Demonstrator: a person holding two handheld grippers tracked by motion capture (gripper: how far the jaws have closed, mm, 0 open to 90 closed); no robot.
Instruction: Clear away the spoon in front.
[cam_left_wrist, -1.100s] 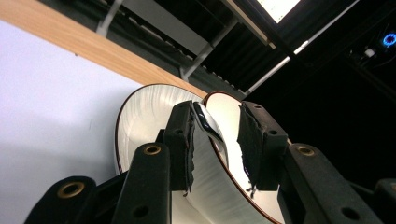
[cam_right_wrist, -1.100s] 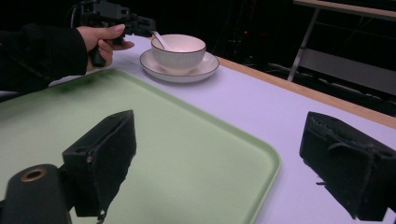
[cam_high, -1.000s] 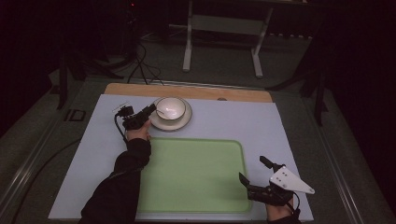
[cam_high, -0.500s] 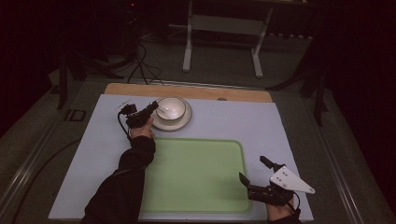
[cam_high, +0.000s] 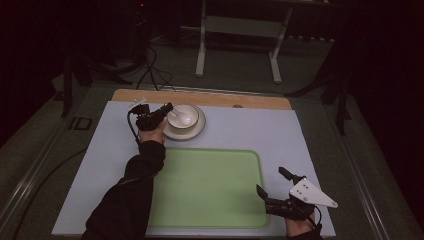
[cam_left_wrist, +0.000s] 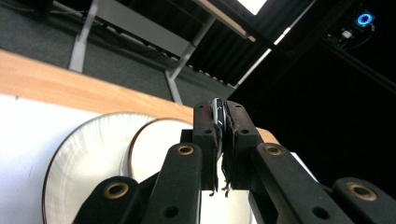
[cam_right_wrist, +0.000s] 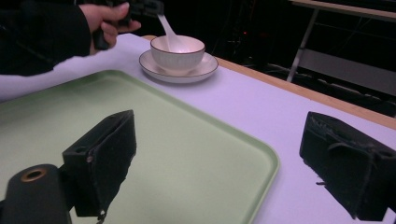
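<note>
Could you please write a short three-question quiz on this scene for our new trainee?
1. True or false: the left gripper has its jaws shut on the handle of the white ceramic spoon.
2. What does the white ceramic bowl with the dark rim stand on? A) the pale green plastic tray B) the white round saucer C) the bare wooden table edge
3. How do the jaws of the right gripper stand, and is anything between them?

Key: 1 true. 2 B. 3 Wide open, with nothing between them, at the tray's near right corner.
</note>
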